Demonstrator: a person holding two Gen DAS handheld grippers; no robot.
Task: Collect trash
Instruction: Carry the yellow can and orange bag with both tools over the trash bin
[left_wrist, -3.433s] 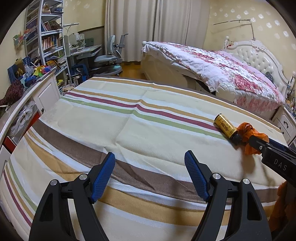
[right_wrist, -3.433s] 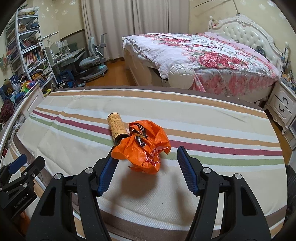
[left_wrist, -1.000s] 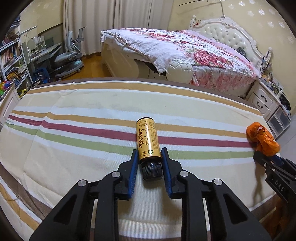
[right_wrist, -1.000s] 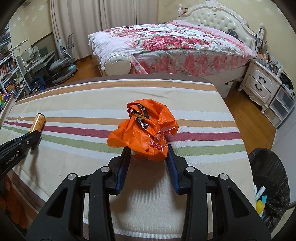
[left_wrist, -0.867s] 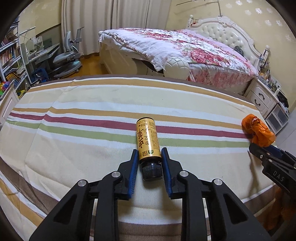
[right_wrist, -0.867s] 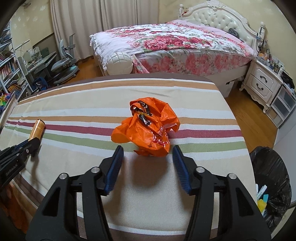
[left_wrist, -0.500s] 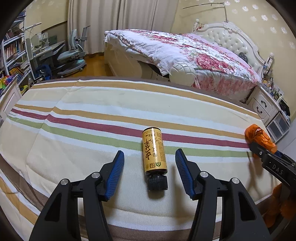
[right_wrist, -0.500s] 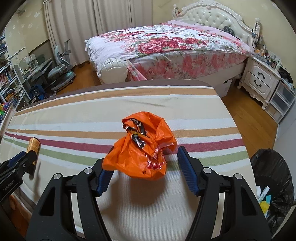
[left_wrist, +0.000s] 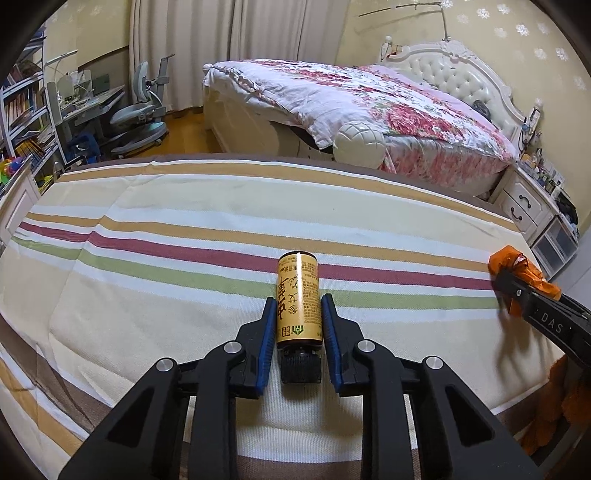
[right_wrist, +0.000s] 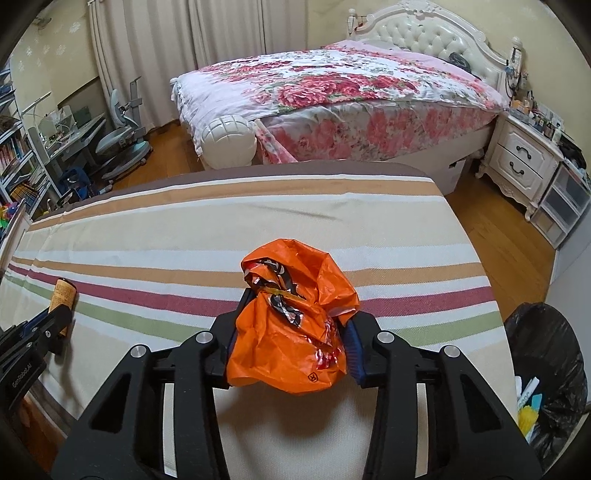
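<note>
Half a second ago both sets of jaws stood wide around their targets; now both have come back in, so each piece of trash is taken up again and the collecting can go on. The left gripper (left_wrist: 298, 325) is clamped on the bottle (left_wrist: 298, 302), its blue pads pressing the gold label on either side just above the black cap, which points back toward the tool. The bottle lies lengthwise on the striped cloth (left_wrist: 184, 221), across the green and red stripes, and I cannot tell whether it is lifted clear yet. The right gripper (right_wrist: 291, 343) is closing on the bag (right_wrist: 295, 325): the crumpled orange plastic bulges up and over the jaws, hiding most of the pads, and it looks squeezed between them near the cloth's right side. From the left view the bag (left_wrist: 517, 273) shows at the far right edge, well apart from the bottle. A bin (right_wrist: 546, 369) lined in black stands on the floor beyond the right end of the cloth, with some scraps already inside; I judge it the likely place for both items, the bag being nearer to it.
</note>
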